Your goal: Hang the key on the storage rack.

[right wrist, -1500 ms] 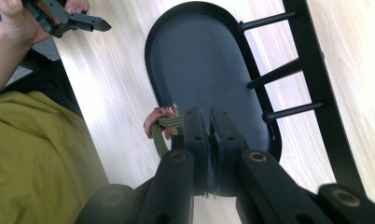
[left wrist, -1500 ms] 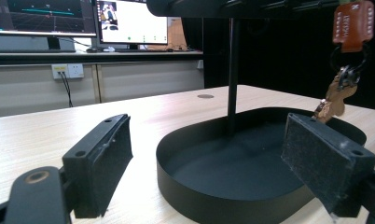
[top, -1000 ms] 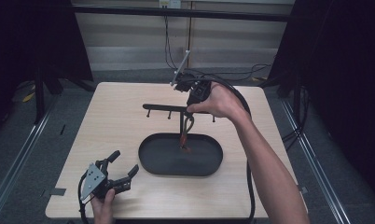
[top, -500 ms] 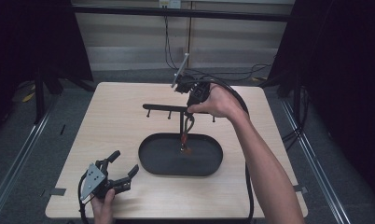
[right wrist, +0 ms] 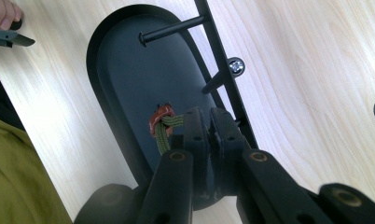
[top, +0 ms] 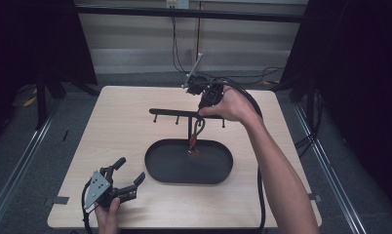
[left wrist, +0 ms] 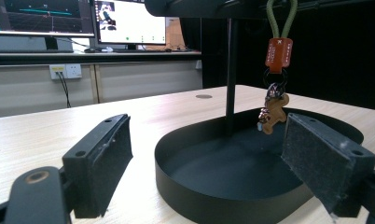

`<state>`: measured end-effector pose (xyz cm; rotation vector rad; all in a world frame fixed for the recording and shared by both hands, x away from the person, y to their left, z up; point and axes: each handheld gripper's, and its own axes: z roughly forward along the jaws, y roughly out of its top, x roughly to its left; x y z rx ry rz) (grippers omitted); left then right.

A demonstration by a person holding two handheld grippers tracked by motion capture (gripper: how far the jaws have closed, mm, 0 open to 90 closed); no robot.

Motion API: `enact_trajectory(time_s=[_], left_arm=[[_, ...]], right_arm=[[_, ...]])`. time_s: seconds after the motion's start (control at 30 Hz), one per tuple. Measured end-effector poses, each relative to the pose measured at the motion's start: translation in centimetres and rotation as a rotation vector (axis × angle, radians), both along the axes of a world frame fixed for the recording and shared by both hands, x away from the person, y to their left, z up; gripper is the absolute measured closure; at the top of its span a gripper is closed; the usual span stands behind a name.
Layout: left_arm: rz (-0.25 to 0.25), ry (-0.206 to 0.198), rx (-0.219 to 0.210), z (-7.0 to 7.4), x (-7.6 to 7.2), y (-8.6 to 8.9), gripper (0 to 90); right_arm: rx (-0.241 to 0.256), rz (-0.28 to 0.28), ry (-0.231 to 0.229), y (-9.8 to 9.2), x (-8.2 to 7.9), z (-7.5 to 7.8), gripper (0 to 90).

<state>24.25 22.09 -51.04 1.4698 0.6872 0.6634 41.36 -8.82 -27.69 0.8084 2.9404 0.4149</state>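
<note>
orange keychain tag [left wrist: 278, 54], small print unreadable, no other legible text

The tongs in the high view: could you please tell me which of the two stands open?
The left tongs, held low at the near-left table corner, stand open with jaws spread wide. The right tongs are shut on the green keychain cord up at the rack's bar.

From above, the key ring [top: 195, 141] is too small to make out beyond a loop and an orange tag. In the right gripper view, the right gripper [right wrist: 209, 122] covers most of the green cord [right wrist: 166, 132]; the charm beneath is hidden. In the left gripper view, the rack's crossbar [left wrist: 213, 6] is cut off by the top edge, so the cord's [left wrist: 281, 18] upper end is out of sight.
</note>
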Motion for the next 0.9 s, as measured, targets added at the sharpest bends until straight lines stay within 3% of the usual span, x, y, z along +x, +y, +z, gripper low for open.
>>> enact_trajectory(time_s=[0.1, 0.27, 0.6, 0.9], left_arm=[[0.001, -0.002, 0.006, 0.0, 0.0, 0.0, 15.6], [0.0, -0.003, 0.005, 0.0, 0.0, 0.0, 15.6], [0.001, -0.003, 0.004, 0.0, 0.0, 0.0, 15.6], [0.0, 0.001, -0.002, 0.0, 0.0, 0.0, 15.7]], right_arm=[[-0.016, -0.002, -0.017, 0.1, 0.3, 0.0, 86.3], [-0.025, -0.031, -0.004, 0.0, 1.0, 0.2, 86.2], [0.006, 0.035, 0.0, 0.3, 0.8, -0.6, 85.4], [0.031, 0.014, 0.005, -0.1, 0.9, -0.7, 82.6]])
